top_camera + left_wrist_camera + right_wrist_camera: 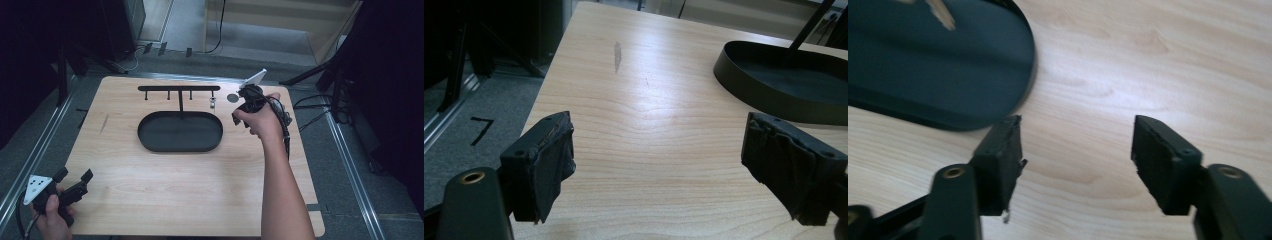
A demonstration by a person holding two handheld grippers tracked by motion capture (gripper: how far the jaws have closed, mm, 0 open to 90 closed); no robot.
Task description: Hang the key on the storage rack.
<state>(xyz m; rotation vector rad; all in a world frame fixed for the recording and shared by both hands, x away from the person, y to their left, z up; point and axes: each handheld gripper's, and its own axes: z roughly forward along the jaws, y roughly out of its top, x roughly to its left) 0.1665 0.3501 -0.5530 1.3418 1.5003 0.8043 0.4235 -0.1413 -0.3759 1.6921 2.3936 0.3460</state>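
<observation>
A black oval tray [146, 140] lies in the middle of the wooden table [175, 190]. From its back rises a thin post with a hook bar [179, 88]. A small pale metal piece [212, 103] hangs near the bar's right end. My right gripper [235, 120] hovers just right of the tray, jaws pointing down. In the right gripper view it [1075, 130] is open over bare wood, beside the tray's rim [998, 107]. My left gripper [75, 176] rests at the table's front left corner. In its own view it [659, 125] is open with nothing between the jaws.
A small grey disc [233, 98] lies on the table behind the right hand. A dark streak [617, 56] marks the wood left of the tray [764, 95]. Tripod legs and cables stand on the floor around the table.
</observation>
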